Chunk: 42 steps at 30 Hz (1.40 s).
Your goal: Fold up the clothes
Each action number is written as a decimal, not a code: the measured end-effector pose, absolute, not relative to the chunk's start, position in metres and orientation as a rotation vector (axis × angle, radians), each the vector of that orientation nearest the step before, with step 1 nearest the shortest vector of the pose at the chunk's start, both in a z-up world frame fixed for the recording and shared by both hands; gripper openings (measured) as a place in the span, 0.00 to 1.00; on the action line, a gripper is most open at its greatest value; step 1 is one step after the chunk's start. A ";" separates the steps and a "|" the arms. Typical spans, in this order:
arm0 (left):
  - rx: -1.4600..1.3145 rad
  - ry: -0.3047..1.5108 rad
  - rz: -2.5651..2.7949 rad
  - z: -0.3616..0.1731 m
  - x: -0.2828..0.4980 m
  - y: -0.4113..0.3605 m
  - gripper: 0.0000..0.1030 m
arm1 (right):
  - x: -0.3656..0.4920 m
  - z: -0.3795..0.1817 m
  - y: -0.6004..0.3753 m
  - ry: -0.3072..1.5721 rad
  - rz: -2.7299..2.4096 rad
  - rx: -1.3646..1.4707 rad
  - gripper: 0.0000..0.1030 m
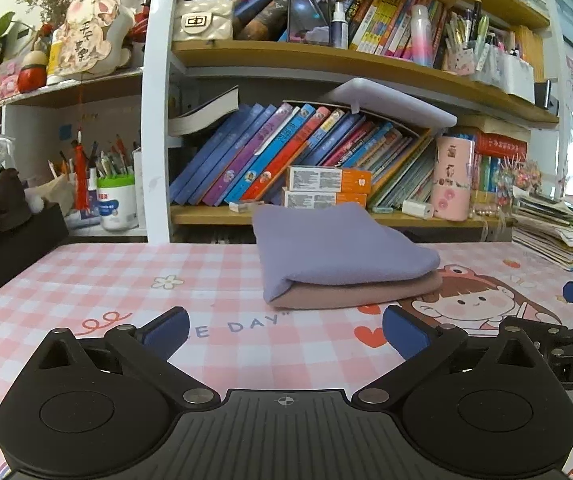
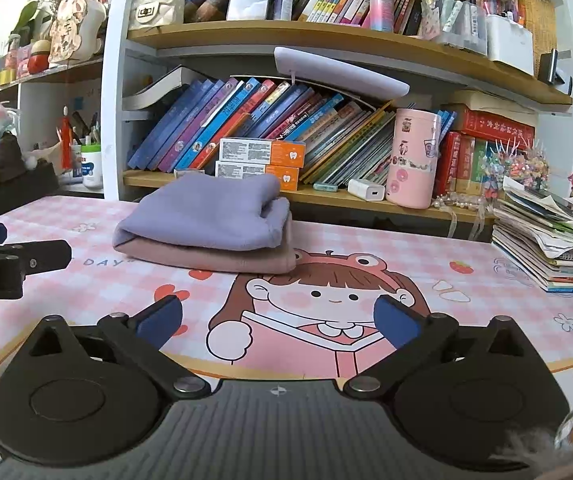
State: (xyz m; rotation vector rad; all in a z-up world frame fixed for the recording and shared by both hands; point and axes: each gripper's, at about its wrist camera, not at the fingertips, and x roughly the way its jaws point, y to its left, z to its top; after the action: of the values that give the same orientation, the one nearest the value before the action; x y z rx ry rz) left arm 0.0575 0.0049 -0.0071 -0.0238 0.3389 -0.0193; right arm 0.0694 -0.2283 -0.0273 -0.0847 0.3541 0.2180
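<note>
Left gripper [image 1: 285,332], seen from its own wrist camera, stands with its blue pads [image 1: 168,330] spread wide and nothing between them, low over the pink checked desk mat [image 1: 98,276]. At twelve o'clock from the jaws, a little way off and clear of them, lies the folded stack: a lavender garment [image 1: 338,248] resting on top of a dusty pink garment [image 1: 358,292], both folded flat, fold edges toward the camera. Behind the stack at twelve o'clock runs a bookshelf [image 1: 326,60] packed with leaning books; two orange boxes [image 1: 328,186] sit on its lowest board just behind the cloth. At three o'clock a pile of papers [image 1: 558,236] sits on the mat, and the other tool's blue tip shows at the frame's edge.

Right gripper [image 2: 277,322], in the right wrist view, is likewise wide open and empty, hovering over the cartoon girl printed on the mat [image 2: 486,300]. From here the lavender garment [image 2: 206,216] on the pink garment [image 2: 222,258] lies at eleven o'clock, well apart from the pads [image 2: 396,326]. At nine o'clock the left gripper's black finger [image 2: 34,258] reaches in, not touching the cloth. A pink cylinder [image 2: 412,160] with stickers stands on the shelf at one o'clock.
</note>
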 end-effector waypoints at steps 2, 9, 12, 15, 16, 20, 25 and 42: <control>-0.021 0.340 -0.023 -0.007 0.058 0.005 1.00 | 0.070 -0.027 -0.228 0.355 0.215 -0.086 1.00; -0.005 0.326 -0.024 -0.006 0.056 0.002 1.00 | 0.072 -0.028 -0.230 0.366 0.203 -0.073 1.00; 0.000 0.328 -0.015 -0.006 0.056 0.002 1.00 | 0.071 -0.028 -0.230 0.366 0.201 -0.072 1.00; 0.006 0.353 -0.021 -0.007 0.058 0.001 1.00 | 0.071 -0.028 -0.229 0.366 0.200 -0.074 1.00; 0.007 0.355 -0.021 -0.007 0.058 0.001 1.00 | 0.071 -0.028 -0.229 0.366 0.200 -0.075 1.00; 0.007 0.351 -0.015 -0.007 0.057 0.001 1.00 | 0.071 -0.028 -0.229 0.368 0.200 -0.079 1.00; 0.001 0.354 -0.006 -0.008 0.058 0.003 1.00 | 0.072 -0.028 -0.228 0.369 0.201 -0.081 1.00; 0.035 0.356 0.000 -0.008 0.058 -0.002 1.00 | 0.071 -0.028 -0.228 0.369 0.200 -0.085 1.00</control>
State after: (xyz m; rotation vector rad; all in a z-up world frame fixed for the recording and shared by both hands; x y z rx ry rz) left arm 0.0583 -0.0017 -0.0075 0.0346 0.3561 0.0000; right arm 0.0715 -0.2283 -0.0282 -0.0850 0.3690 0.1995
